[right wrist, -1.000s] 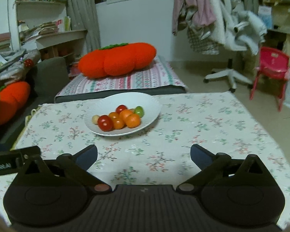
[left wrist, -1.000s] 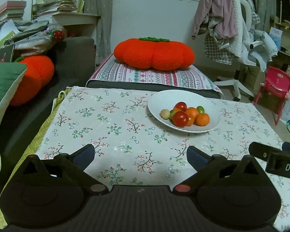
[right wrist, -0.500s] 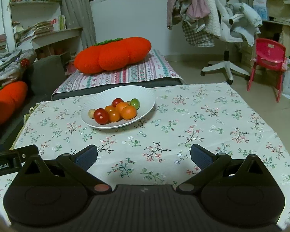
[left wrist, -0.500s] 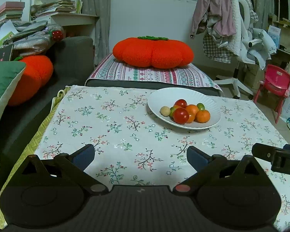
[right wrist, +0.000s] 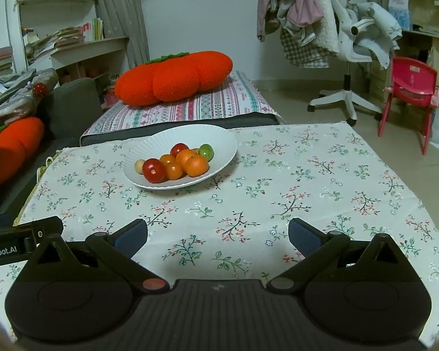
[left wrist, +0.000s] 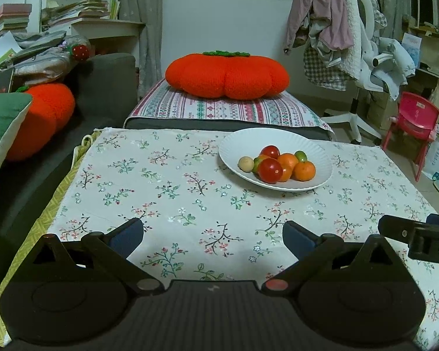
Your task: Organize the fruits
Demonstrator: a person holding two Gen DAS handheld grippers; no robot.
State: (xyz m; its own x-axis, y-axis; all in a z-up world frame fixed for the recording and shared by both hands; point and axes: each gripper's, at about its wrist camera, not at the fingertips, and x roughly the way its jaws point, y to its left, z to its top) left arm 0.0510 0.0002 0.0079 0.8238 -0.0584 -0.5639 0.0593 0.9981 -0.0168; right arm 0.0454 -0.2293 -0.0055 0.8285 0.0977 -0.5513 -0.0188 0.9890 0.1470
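Both grippers hang low over the near edge of a worktop [left wrist: 166, 187] covered in a pale cloth printed with small flowering sprigs, and neither holds anything. The left gripper [left wrist: 213, 234] has its two blue-padded fingers spread wide, with only bare cloth showing between them; the right gripper [right wrist: 218, 234] is spread just as wide and is likewise empty. Each one shows at the edge of the other's view, so they sit side by side, near each other but apart. The fruits are all gathered on a white ribbed plate [right wrist: 219, 140] that rests on the cloth towards the far side of the worktop, well apart from both grippers — ahead and to the right of the left one, ahead and slightly left of the right one. On the plate, a large red tomato [right wrist: 154, 170] sits nearest the camera, a second red one [right wrist: 180, 148] lies behind it, several orange fruits [right wrist: 196, 165] cluster touching one another in the middle, a green fruit [right wrist: 206, 151] lies at the right rear, and a small pale round fruit [left wrist: 245, 164] sits at the left end of the pile. Beyond the worktop lies a striped mattress carrying a big orange pumpkin-shaped cushion [left wrist: 227, 74].
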